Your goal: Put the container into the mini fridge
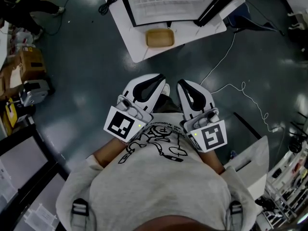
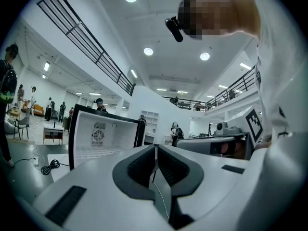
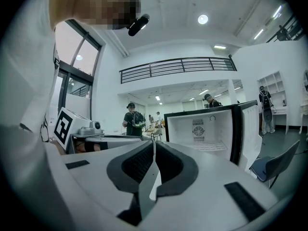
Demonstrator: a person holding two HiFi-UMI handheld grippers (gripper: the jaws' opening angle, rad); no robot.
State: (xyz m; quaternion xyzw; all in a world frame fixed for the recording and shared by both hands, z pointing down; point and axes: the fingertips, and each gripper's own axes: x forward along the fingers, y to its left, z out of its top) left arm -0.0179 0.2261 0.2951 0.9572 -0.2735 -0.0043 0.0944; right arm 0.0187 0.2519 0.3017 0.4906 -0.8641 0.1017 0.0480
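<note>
Your left gripper is held close against your chest, jaws closed together with nothing between them. Ahead of it and slightly to its right, the container lies on the table, just in front of the open fridge. Your right gripper is just beside the left, jaws fully closed and empty. The container lies ahead of it, slightly to its left.

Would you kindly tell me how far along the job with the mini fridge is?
Done: the white, black-framed mini fridge stands open. In hand: nothing; the left gripper and right gripper are shut and empty. To do: the shallow tan rectangular container sits on the white table before the fridge, not yet picked up or loaded.
</note>
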